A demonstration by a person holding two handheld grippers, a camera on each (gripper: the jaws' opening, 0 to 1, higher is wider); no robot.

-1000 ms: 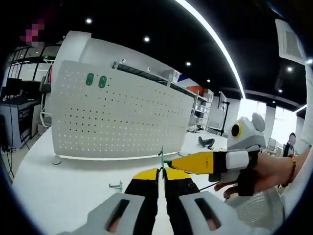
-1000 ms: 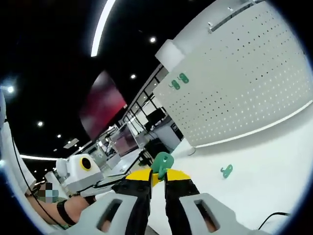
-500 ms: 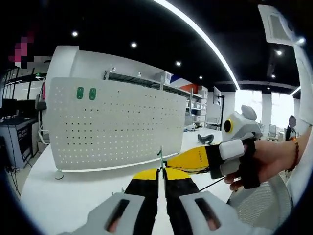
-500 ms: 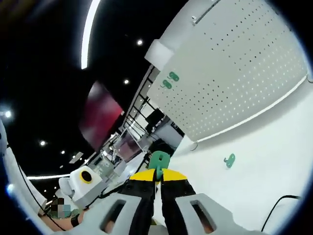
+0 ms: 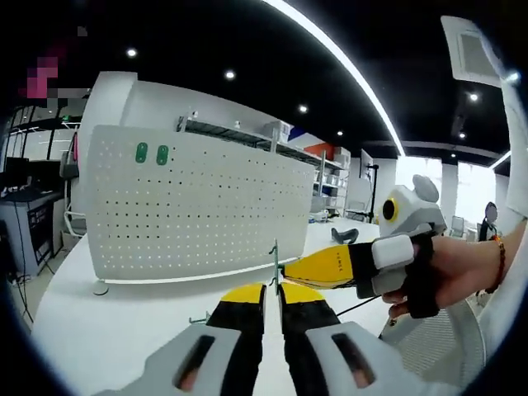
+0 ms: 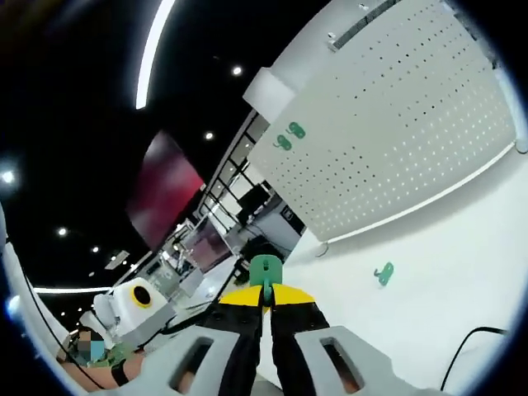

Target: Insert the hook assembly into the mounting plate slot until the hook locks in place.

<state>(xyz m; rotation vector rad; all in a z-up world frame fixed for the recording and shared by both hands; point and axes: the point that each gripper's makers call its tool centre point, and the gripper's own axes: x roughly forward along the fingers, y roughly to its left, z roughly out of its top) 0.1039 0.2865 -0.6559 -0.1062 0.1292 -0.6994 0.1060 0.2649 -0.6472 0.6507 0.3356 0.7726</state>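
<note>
A white perforated mounting plate (image 5: pixel 198 206) (image 6: pixel 396 140) stands upright on the white table (image 5: pixel 124 330), with two green hooks (image 5: pixel 151 153) (image 6: pixel 289 136) near its upper corner. My left gripper (image 5: pixel 271 287) is shut, and a thin green hook piece (image 5: pixel 274 262) rises edge-on from its tips. My right gripper (image 5: pixel 330 267) comes in from the right, and its yellow tip meets that piece. In the right gripper view my right gripper (image 6: pixel 265 290) is shut on the green hook piece (image 6: pixel 265 269). The left gripper's white body (image 6: pixel 136 301) sits low on the left.
Another green hook (image 6: pixel 384 273) (image 5: pixel 196 318) lies loose on the table in front of the plate. A gloved hand (image 5: pixel 450 268) holds the right gripper. A black cable (image 6: pixel 470 346) runs along the table at the lower right. Shelving and desks stand behind the plate.
Both views have shifted slightly with the hands. The green piece in the right gripper's jaws has turned from tilted to upright. Both grippers stay together on it.
</note>
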